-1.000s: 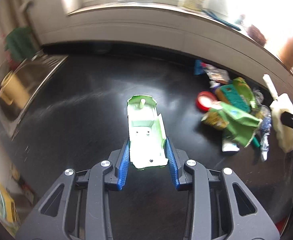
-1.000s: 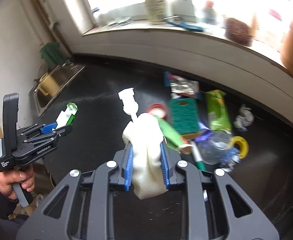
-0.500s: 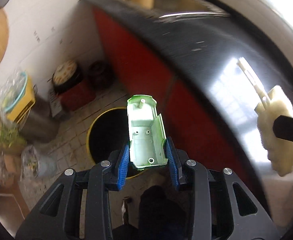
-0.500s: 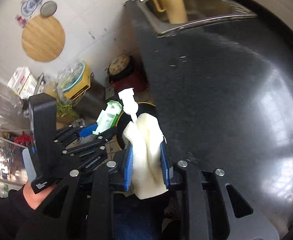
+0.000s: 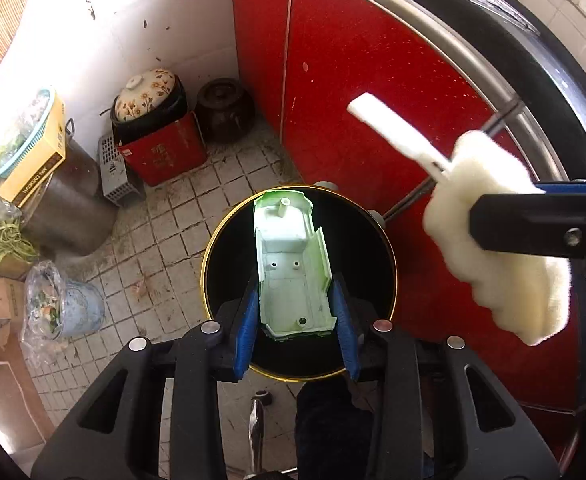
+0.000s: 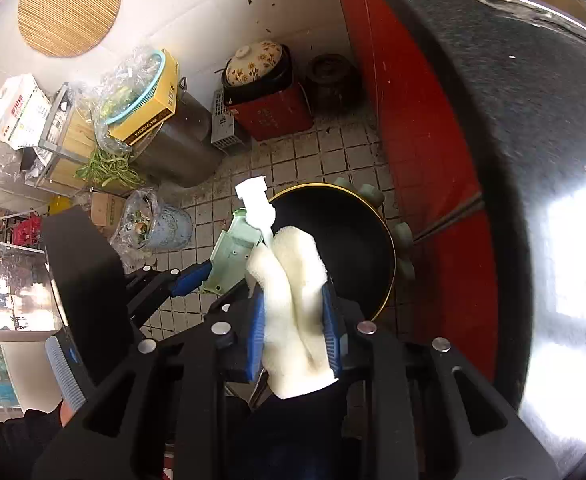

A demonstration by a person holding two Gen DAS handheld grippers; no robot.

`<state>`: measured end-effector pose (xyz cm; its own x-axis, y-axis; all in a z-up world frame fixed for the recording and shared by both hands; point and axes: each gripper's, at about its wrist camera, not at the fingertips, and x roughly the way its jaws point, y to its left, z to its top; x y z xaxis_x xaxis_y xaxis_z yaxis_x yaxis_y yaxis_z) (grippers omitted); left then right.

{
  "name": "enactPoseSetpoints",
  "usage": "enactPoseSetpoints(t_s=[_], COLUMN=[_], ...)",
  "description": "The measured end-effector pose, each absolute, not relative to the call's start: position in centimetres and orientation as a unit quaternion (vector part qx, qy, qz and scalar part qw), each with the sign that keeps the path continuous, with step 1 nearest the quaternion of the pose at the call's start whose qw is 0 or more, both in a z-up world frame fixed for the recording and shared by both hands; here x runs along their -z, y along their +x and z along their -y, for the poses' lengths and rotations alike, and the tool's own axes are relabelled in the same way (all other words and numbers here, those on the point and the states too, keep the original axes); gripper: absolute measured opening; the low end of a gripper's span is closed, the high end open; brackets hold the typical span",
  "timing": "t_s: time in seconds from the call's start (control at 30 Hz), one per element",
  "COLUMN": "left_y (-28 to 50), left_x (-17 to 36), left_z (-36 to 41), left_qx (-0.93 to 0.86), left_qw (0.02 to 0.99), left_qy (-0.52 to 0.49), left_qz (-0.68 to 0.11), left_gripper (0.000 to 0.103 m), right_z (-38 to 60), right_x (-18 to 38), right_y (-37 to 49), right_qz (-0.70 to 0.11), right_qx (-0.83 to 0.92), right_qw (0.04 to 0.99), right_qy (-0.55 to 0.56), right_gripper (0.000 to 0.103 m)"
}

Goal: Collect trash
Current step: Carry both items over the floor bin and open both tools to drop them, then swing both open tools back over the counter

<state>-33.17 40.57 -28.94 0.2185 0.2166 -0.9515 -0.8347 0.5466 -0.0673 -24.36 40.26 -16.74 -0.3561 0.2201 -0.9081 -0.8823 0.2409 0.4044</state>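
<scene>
2 grippers hang over a tiled floor beside a red cabinet (image 5: 373, 80), each clenched on a piece of trash. Seen from the left wrist, the left gripper (image 5: 296, 320) grasps a pale green plastic shell (image 5: 291, 268) by its near end, blue pads (image 5: 249, 320) pressed to both sides, hollow face toward the camera. The shell sits directly over the dark mouth of a round bin (image 5: 213, 240) with a gold rim, which stands on the tiles against the cabinet. To the right in that view, the right gripper (image 5: 533, 228) clamps a cream sponge (image 5: 501, 248) whose white plastic handle (image 5: 397, 136) juts up and to the left, in front of the cabinet door rather than over the bin. From the right wrist, the right gripper (image 6: 293, 320) squeezes the sponge (image 6: 297, 304) between its pads (image 6: 257, 328), folding it in 2; the handle (image 6: 255, 204) points forward, toward the bin's (image 6: 385, 280) near edge. The left gripper (image 6: 197, 276) shows there from the side with the shell (image 6: 233, 256) just beside the handle; whether the 2 touch is hard to tell. Against the white wall stand a red box (image 5: 161, 148) with a floral-lidded pot (image 5: 145, 96) on it, a dark jar (image 5: 223, 108) and a steel pot (image 5: 69, 200) under a yellow box (image 5: 33, 160).
</scene>
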Motion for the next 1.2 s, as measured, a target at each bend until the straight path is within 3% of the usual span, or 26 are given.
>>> enactPoseSetpoints(t_s=[0.03, 0.1, 0.17, 0.23, 0.3, 0.37, 0.47, 0.7, 0.93, 1.2], left_y=[-33.3, -33.5, -33.7, -34.1, -34.4, -34.5, -33.5, -24.1, -10.0, -2.4], left_x=[29.1, 29.3, 29.4, 29.3, 28.8, 27.4, 24.5, 16.2, 8.9, 6.3], left_z=[-40.9, -41.3, -41.6, -42.0, -42.3, -42.1, -41.2, -35.4, -21.0, -3.2], left_qx=[-0.361, -0.357, -0.356, -0.355, -0.354, -0.354, -0.347, -0.267, -0.118, 0.057], left_qw=[0.719, 0.719, 0.72, 0.719, 0.722, 0.73, 0.748, 0.821, 0.883, 0.897], left_qy=[-0.308, -0.307, -0.304, -0.306, -0.305, -0.297, -0.266, -0.162, -0.048, 0.016], left_qz=[-0.509, -0.511, -0.513, -0.513, -0.511, -0.504, -0.5, -0.478, -0.452, -0.438], left_gripper=[0.035, 0.039, 0.056, 0.065, 0.071, 0.087, 0.093, 0.094, 0.094, 0.094], right_z=[-40.5, -40.9, -41.6, -41.6, -41.0, -39.6, -36.6, -23.5, -2.8, 20.1], right_x=[16.7, 16.8, 16.9, 16.3, 15.0, 13.1, 9.5, 1.7, -4.1, -5.0], right_y=[-24.5, -24.4, -24.5, -24.3, -23.8, -22.6, -19.9, -10.1, -3.6, -3.6], right_qz=[-0.61, -0.61, -0.61, -0.605, -0.599, -0.589, -0.579, -0.55, -0.518, -0.522], right_qx=[-0.553, -0.55, -0.548, -0.551, -0.556, -0.561, -0.557, -0.469, -0.287, -0.087], right_qw=[0.498, 0.499, 0.5, 0.501, 0.504, 0.514, 0.541, 0.671, 0.803, 0.848], right_qy=[-0.274, -0.276, -0.278, -0.282, -0.28, -0.271, -0.249, -0.165, -0.069, 0.039], right_gripper=[0.03, 0.051, 0.054, 0.056, 0.066, 0.077, 0.084, 0.091, 0.092, 0.092])
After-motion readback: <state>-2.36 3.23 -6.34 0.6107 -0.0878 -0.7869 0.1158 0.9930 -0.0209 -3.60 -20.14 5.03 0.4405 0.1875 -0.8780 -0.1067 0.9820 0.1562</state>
